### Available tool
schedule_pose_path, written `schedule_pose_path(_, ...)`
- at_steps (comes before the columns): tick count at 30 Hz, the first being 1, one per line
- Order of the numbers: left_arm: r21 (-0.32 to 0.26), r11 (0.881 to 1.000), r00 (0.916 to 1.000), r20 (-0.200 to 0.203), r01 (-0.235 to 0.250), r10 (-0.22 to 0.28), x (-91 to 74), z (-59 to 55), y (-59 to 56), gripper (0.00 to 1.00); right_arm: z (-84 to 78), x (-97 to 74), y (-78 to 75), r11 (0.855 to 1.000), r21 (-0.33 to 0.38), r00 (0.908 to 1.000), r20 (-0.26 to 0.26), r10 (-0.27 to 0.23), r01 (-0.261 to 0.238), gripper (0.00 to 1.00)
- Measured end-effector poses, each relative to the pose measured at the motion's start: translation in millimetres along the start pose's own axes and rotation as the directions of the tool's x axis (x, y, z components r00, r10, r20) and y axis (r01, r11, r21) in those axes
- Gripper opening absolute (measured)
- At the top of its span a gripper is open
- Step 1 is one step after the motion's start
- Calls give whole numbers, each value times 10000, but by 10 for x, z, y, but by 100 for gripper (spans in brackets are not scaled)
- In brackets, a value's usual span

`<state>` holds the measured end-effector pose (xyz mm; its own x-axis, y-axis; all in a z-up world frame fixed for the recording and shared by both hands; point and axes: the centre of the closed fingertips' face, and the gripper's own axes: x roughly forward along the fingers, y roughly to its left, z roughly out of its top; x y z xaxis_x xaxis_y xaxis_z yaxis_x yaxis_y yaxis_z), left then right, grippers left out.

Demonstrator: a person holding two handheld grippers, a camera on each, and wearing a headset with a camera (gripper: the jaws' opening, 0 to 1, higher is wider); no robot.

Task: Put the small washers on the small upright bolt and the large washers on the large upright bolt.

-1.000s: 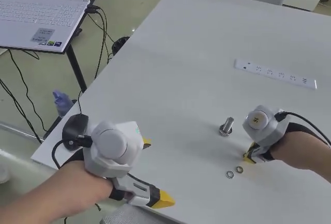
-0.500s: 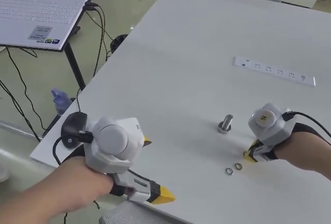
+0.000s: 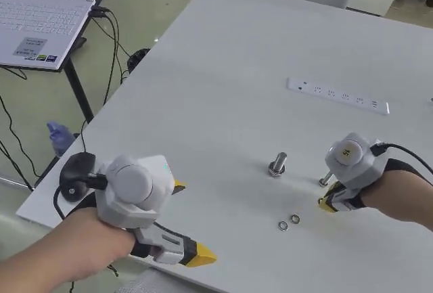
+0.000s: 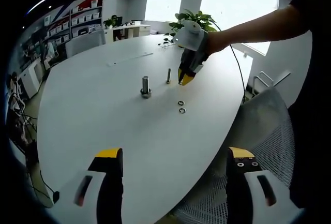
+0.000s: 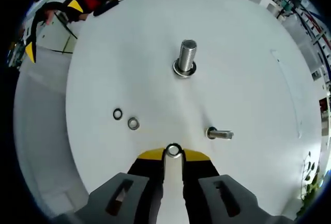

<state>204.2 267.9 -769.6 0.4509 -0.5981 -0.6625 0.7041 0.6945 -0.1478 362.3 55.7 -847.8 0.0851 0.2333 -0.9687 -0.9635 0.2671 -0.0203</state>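
Nothing legible anywhere: coloured stickers [image 3: 30, 48] on the laptop [image 3: 40, 9] palm rest and the key legends too small and blurred to read, no letters or numbers made out.

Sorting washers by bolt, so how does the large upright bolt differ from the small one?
The large bolt is thicker and taller than the small bolt. The small bolt stands close by the right gripper, which holds a washer; the large bolt stands farther off. Both are upright, metal.
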Motion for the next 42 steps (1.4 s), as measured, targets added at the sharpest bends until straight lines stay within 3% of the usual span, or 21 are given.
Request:
schedule_pose_path(8,-1,10000,10000,13,-69,69,7,36,69,81,-86,-147,-177,9992,291,9996,-53,-274,276,13)
schedule_pose_path(17,-22,9999,9999,12,-109,109,10,31,103,81,34,-257,-354,9978,371,9984,110,-550,545,13)
schedule_pose_path(25,-59,9999,9999,-42,-100,100,8,4,107,81,178,-331,-427,9971,254,9970,270,-730,723,13)
schedule_pose_path(31,-59,9999,9999,-71,-116,115,-1,-2,119,80,289,-392,-395,9963,97,9958,348,-851,848,13)
schedule_pose_path(42,-137,9998,9997,-219,-122,119,0,-51,137,79,325,-339,-394,9969,-46,9968,183,-782,783,13)
